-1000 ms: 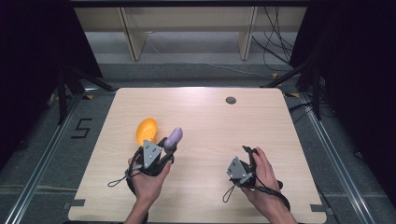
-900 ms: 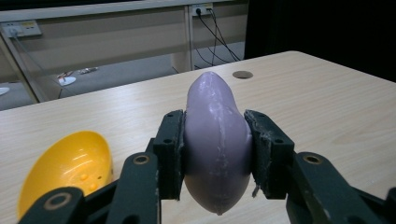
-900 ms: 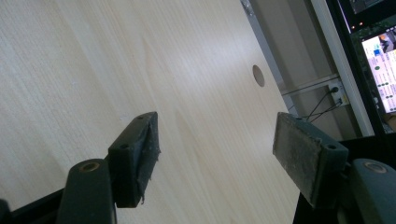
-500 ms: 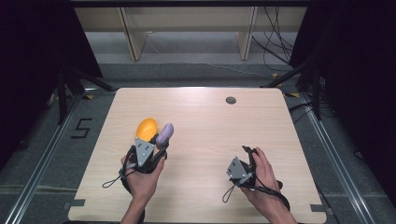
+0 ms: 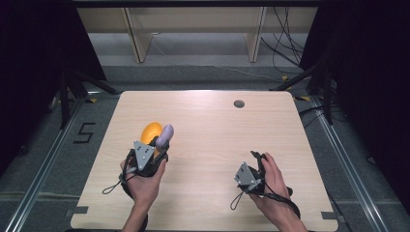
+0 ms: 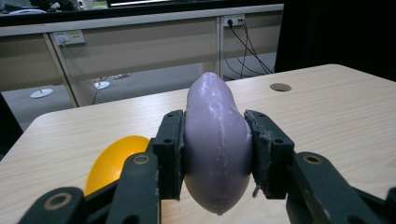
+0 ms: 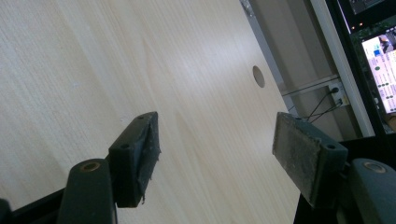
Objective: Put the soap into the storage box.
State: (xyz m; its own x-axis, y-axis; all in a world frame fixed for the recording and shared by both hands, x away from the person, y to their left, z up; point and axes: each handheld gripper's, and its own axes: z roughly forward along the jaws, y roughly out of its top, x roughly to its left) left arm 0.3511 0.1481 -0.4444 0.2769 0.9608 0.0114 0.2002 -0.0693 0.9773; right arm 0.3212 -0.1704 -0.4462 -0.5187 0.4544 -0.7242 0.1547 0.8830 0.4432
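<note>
A purple eggplant-shaped toy (image 6: pixel 217 144) is clamped between the pads of my left gripper (image 6: pixel 215 154), held just above the table. From above, the purple toy (image 5: pixel 166 133) sticks out past the left gripper (image 5: pixel 158 145) toward the far side. An orange rounded object (image 5: pixel 150 131) lies on the table right beside it, and the orange object (image 6: pixel 112 161) sits low left in the left gripper view. My right gripper (image 5: pixel 257 163) rests at the near right of the table. Its jaws (image 7: pixel 215 149) stand wide apart with bare wood between them.
The light wooden table (image 5: pixel 217 125) has a round cable hole (image 5: pixel 239 103) at the far right. Beyond the far edge stand shelf legs and cables on the floor. Dark curtains flank both sides.
My left hand has swung the purple toy leftward, closer to the orange object, and turned it to point more straight ahead. The right hand has stayed put.
</note>
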